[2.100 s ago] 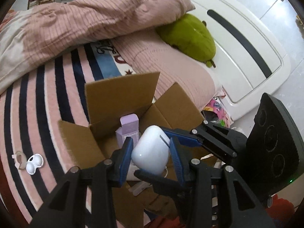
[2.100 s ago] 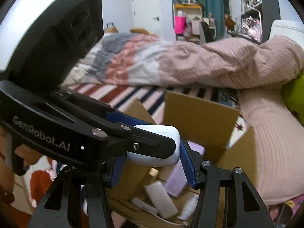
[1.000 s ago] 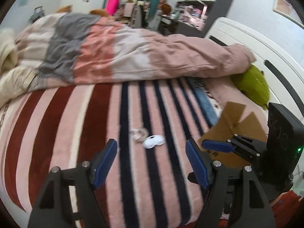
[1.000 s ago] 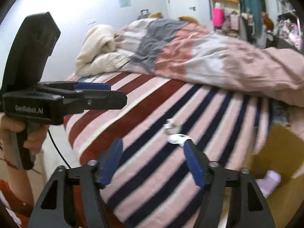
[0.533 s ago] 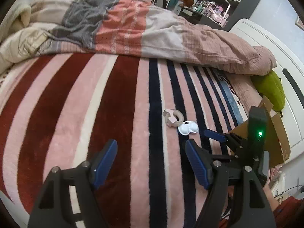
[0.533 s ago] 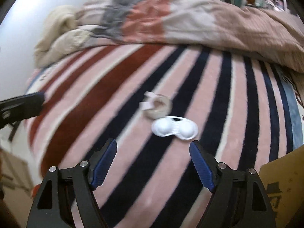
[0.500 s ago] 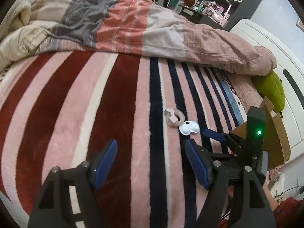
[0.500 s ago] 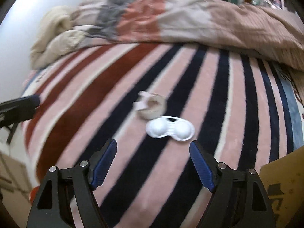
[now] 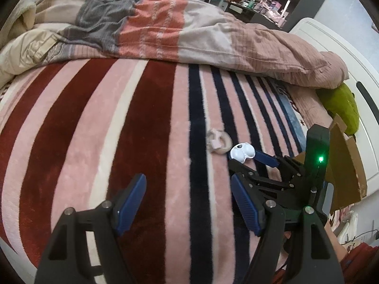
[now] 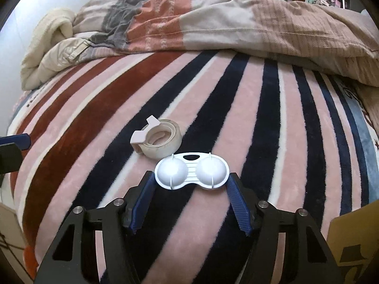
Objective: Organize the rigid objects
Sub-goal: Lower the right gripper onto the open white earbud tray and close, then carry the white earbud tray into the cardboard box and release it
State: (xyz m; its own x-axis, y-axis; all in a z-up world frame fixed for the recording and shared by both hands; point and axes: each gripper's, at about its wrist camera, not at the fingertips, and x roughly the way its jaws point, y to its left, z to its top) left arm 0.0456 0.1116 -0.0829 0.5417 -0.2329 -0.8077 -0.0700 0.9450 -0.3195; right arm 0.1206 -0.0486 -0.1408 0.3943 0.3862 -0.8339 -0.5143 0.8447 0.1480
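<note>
A white double-dome plastic case [image 10: 191,174] lies on the striped blanket [image 10: 94,123], with a beige tape roll in a dispenser [image 10: 157,140] just behind it. My right gripper [image 10: 190,189] is open, its blue fingertips at either end of the white case, not clamped on it. In the left wrist view the white case [image 9: 242,152] and tape roll [image 9: 218,140] lie ahead to the right, with the right gripper [image 9: 248,161] at the case. My left gripper [image 9: 187,189] is open and empty above the blanket, short of both objects.
A cardboard box [image 9: 345,163] stands at the bed's right edge; its corner also shows in the right wrist view [image 10: 355,243]. A rumpled duvet [image 10: 213,16] lies along the far side. A green plush [image 9: 343,106] rests by the white headboard [image 9: 331,47].
My left gripper dropped the white charger into the box and swung out over the blanket. My right gripper closed in on the white case until its fingers flank it.
</note>
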